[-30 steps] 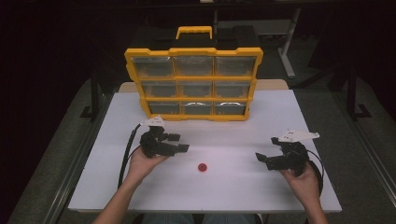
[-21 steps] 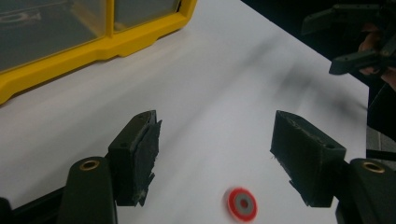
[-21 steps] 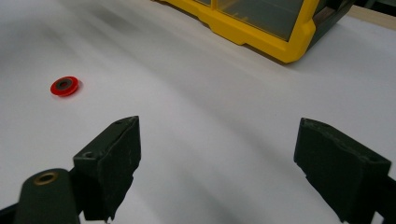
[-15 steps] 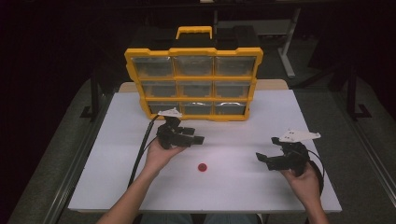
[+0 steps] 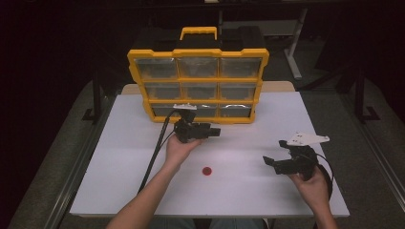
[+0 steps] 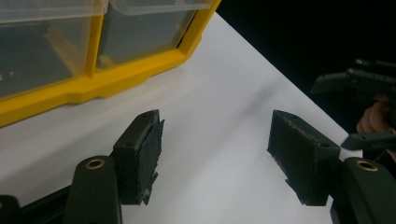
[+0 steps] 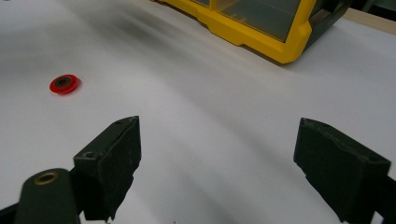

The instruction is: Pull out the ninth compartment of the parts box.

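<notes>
Yellow organizer [image 5: 197,86], no legible txt.

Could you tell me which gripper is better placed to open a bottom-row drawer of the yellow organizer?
Left, probably: the left gripper is open right before the organizer; the right gripper sits farther off.

A: What's on the white table [image 5: 119,157]?
B: Yellow organizer case [image 5: 197,86] w/ clear-front compartments, upright at the far edge, handle on top. Contents too dim to tell.
A: Anything else?
B: Small red ring [image 5: 206,171], flat, near the middle, well apart from the case. Dark floor around.
</notes>
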`<state>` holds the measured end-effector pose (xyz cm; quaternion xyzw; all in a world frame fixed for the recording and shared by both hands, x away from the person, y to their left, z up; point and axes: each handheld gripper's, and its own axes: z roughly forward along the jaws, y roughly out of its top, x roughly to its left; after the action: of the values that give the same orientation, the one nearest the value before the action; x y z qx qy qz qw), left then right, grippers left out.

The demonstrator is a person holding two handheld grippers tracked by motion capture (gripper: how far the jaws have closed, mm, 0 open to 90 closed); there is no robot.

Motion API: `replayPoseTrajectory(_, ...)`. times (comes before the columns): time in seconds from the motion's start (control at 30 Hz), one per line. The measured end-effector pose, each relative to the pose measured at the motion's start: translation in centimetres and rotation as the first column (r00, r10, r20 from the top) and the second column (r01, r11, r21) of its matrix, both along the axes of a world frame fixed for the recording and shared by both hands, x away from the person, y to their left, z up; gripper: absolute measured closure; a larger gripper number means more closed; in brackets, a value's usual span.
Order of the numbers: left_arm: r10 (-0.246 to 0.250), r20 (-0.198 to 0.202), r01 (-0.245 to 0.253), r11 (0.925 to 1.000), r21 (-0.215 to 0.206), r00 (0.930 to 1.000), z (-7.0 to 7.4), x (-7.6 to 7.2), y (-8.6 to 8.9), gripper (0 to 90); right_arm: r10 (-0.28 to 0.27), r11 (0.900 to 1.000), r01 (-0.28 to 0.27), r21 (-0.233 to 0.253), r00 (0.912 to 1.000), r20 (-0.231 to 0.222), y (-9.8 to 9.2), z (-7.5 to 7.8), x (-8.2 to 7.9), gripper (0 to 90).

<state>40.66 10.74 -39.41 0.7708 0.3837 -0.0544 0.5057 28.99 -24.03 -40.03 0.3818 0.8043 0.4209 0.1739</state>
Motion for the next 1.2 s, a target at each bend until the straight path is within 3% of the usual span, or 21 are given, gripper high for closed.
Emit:
replayPoseTrajectory(0.13, 0.011, -0.011, -0.011, 0.9999, -0.003, 0.9999, -0.2, 0.8, -0.8, 36.2, -0.004, 1.000, 0.004, 0.007, 1.0000, 0.001, -0.1, 0.1, -0.1, 14.1)
replayPoseTrajectory(0.2, 0.043, -0.013, -0.043, 0.9984, -0.035, 0.9990, -0.3, 1.4, -1.3, 36.7, 0.004, 1.000, -0.004, 0.004, 1.0000, 0.005, 0.0, 0.0, -0.1, 14.0)
replayPoseTrajectory(0.47, 0.096, -0.042, -0.099, 0.9920, -0.078, 0.9945, -0.6, 2.8, -2.7, 37.9, 0.009, 1.000, -0.009, 0.004, 1.0000, 0.004, 0.2, 0.0, -0.1, 14.0)
replayPoseTrajectory(0.63, 0.119, -0.109, -0.132, 0.9849, -0.113, 0.9869, -1.3, 3.9, -3.9, 41.6, 0.009, 1.000, -0.009, 0.009, 0.9999, 0.006, 0.1, 0.0, -0.1, 14.0)
replayPoseTrajectory(0.73, 0.146, -0.108, -0.160, 0.9781, -0.133, 0.9833, -1.6, 4.3, -4.5, 45.1, 0.014, 1.000, -0.014, 0.012, 0.9999, 0.008, 0.2, -0.1, -0.1, 14.0)
replayPoseTrajectory(0.87, 0.167, -0.150, -0.191, 0.9679, -0.163, 0.9745, -2.0, 4.8, -4.9, 48.5, 0.019, 1.000, -0.019, 0.008, 0.9998, 0.007, 0.2, -0.1, 0.0, 14.1)
replayPoseTrajectory(1.03, 0.210, -0.151, -0.237, 0.9528, -0.190, 0.9660, -2.5, 4.9, -5.3, 53.4, 0.021, 1.000, -0.021, 0.012, 0.9998, 0.007, 0.2, -0.1, -0.1, 14.0)
replayPoseTrajectory(1.1, 0.217, -0.146, -0.243, 0.9503, -0.194, 0.9652, -2.5, 5.0, -5.5, 55.8, 0.022, 1.000, -0.022, 0.012, 0.9997, 0.007, 0.1, -0.1, -0.2, 14.0)
replayPoseTrajectory(1.13, 0.242, -0.145, -0.267, 0.9436, -0.195, 0.9595, -2.6, 5.0, -5.6, 57.3, 0.019, 1.000, -0.019, 0.015, 0.9997, 0.015, 0.0, 0.0, -0.2, 14.1)
replayPoseTrajectory(1.2, 0.247, -0.150, -0.274, 0.9401, -0.202, 0.9573, -2.6, 5.1, -5.6, 58.0, 0.020, 1.000, -0.020, 0.018, 0.9996, 0.017, 0.0, 0.0, -0.2, 14.1)
